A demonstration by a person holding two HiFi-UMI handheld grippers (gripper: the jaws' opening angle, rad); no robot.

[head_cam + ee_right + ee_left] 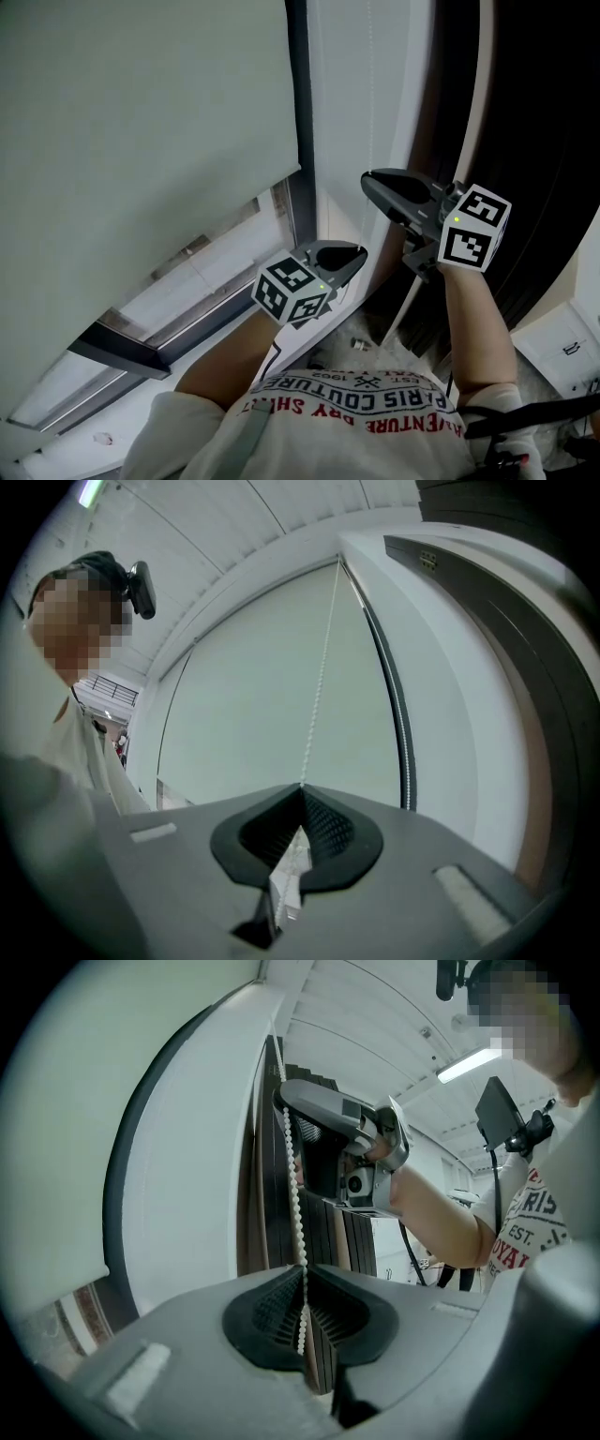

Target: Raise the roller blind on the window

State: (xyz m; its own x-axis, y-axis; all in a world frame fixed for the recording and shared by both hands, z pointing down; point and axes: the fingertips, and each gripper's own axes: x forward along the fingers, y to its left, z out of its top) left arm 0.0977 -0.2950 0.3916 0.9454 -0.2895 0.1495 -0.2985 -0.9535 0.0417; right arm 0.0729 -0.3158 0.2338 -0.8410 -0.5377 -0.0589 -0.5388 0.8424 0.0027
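Observation:
The pale roller blind (141, 103) covers most of the window, its bottom edge hanging above the sill. Its white bead chain (294, 1185) runs down beside the dark window frame (302, 202). My left gripper (358, 253) is the lower one and is shut on the chain, whose beads pass between its pads (303, 1279). My right gripper (367, 180) sits higher and is also shut on the bead chain (317, 696), which rises from its closed jaws (301, 787) toward the top of the blind (272, 696). In the left gripper view the right gripper (284, 1093) holds the chain above.
A dark pleated curtain (544, 141) hangs to the right of the window. A white wall strip (361, 103) lies between the frame and the curtain. A white cabinet (562, 352) stands low on the right, and the window sill (112, 384) runs along the lower left.

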